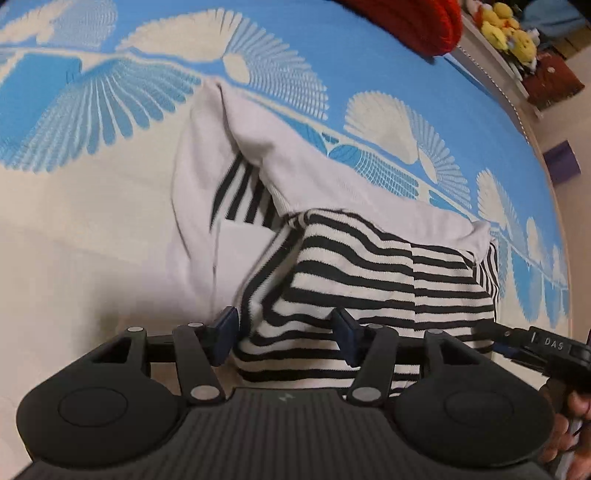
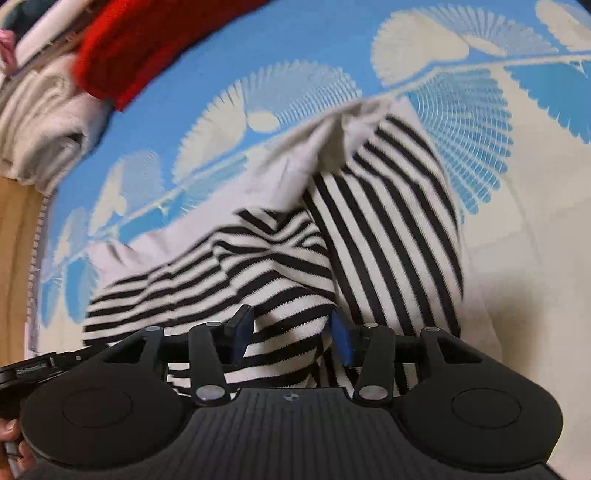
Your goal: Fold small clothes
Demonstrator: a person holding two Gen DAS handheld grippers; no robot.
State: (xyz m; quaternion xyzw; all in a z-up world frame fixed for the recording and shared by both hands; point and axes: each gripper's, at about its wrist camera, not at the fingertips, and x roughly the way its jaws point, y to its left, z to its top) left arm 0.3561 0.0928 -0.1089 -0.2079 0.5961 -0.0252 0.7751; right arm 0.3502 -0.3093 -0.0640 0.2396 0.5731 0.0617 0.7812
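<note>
Blue shell-patterned bedspread under crumpled black-and-white striped garment, left tool and right tool both agape.

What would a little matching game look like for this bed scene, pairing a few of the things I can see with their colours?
Things:
1. garment under both grippers
2. bedspread
3. knitted item at the far edge of the bed
4. soft toys on the shelf beside the bed

Colours:
A. red
B. yellow
C. black and white stripes with plain white parts
D. blue with a cream fan pattern

Pairs: 1-C, 2-D, 3-A, 4-B
</note>
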